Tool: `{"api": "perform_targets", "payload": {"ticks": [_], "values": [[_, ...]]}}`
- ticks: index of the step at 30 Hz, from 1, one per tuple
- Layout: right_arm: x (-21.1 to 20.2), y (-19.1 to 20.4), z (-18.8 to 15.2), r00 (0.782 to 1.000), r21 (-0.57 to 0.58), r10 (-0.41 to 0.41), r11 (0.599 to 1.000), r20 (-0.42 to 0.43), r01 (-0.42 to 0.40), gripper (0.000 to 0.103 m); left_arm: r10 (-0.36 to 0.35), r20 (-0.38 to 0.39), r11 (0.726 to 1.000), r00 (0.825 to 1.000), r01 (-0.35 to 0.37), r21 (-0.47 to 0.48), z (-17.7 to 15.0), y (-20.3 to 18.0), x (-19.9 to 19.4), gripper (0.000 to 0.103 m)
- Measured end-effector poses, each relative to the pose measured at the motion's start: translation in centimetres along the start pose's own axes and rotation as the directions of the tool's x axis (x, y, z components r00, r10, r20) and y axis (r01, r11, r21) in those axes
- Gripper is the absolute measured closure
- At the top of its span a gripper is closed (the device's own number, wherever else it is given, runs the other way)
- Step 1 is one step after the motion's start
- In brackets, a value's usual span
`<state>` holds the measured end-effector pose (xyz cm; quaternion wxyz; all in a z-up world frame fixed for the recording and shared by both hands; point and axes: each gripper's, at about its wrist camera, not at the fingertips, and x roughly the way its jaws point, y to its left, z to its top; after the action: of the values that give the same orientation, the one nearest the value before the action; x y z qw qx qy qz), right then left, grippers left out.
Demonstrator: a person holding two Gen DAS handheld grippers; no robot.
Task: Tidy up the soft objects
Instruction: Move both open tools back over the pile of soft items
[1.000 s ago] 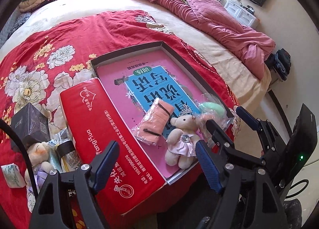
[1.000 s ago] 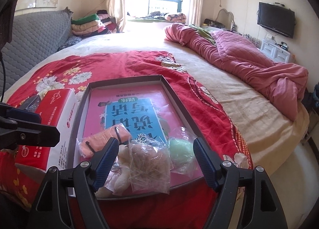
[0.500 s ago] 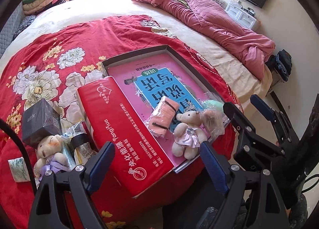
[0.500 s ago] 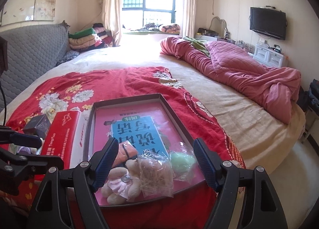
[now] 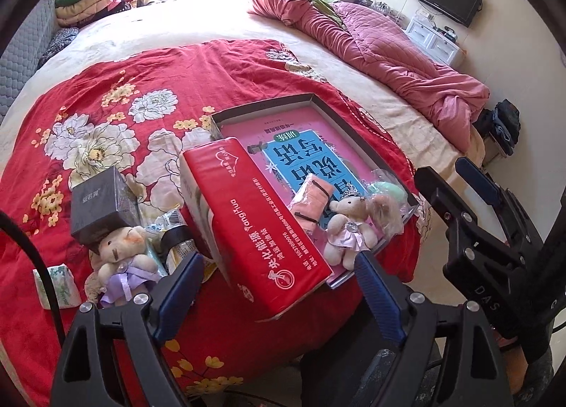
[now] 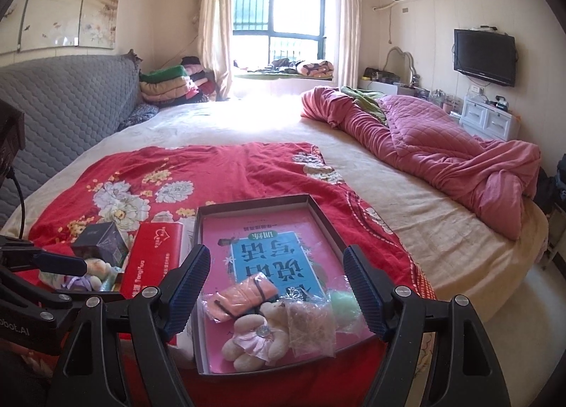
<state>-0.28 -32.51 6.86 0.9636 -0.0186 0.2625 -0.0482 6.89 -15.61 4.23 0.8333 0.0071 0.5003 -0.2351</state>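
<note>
A shallow dark box (image 5: 311, 99) on the red flowered blanket holds a pink and blue book. At its near end lie a bear in a pink dress (image 5: 348, 226), a peach cloth roll (image 5: 311, 201), a bagged fluffy toy (image 5: 385, 208) and a green soft ball (image 5: 387, 191). A bear in a purple dress (image 5: 123, 254) lies outside the box, left of the red tissue pack (image 5: 254, 223). My left gripper (image 5: 277, 265) hangs open and empty above the tissue pack's near end. My right gripper (image 6: 276, 254) is open and empty, raised above the pink-dress bear (image 6: 254, 339).
A black carton (image 5: 100, 205), a small tissue packet (image 5: 58, 285) and a dark-capped tube (image 5: 177, 240) crowd the purple bear. A rumpled pink quilt (image 6: 442, 155) lies at the bed's far right. A grey headboard (image 6: 63, 113) runs along the left. The bed edge drops to floor at the right.
Both grippers have drawn back and risen, so the box and toys look smaller and lower. The left gripper's jaws stand a little wider, and the purple bear and black carton have come into fuller view.
</note>
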Motion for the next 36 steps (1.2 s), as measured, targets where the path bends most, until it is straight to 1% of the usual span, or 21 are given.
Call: {"api": "perform_targets", "payload": {"ticks": [10,26,36], "values": [[-1.6,2.2,0.8,0.999,-0.033,0.038,0.999,0.022,-0.038,0.024,0.018,0.020,0.999,1.000,-0.017,-0.029,-1.6,2.1,-2.3,0.017],[-3.6,5.9,1.7,0.994,-0.099,0.105,0.990,0.044,-0.100,0.024,0.038,0.069,0.994,0.997,-0.031,-0.107,-3.1,5.8,-5.7,0.017],[-4.8,8.5,2.0,0.987,-0.149,0.157,0.978,0.047,-0.148,0.024,0.101,0.116,0.979,0.988,-0.078,-0.190,-4.1,10.4,-8.5,0.016]]}}
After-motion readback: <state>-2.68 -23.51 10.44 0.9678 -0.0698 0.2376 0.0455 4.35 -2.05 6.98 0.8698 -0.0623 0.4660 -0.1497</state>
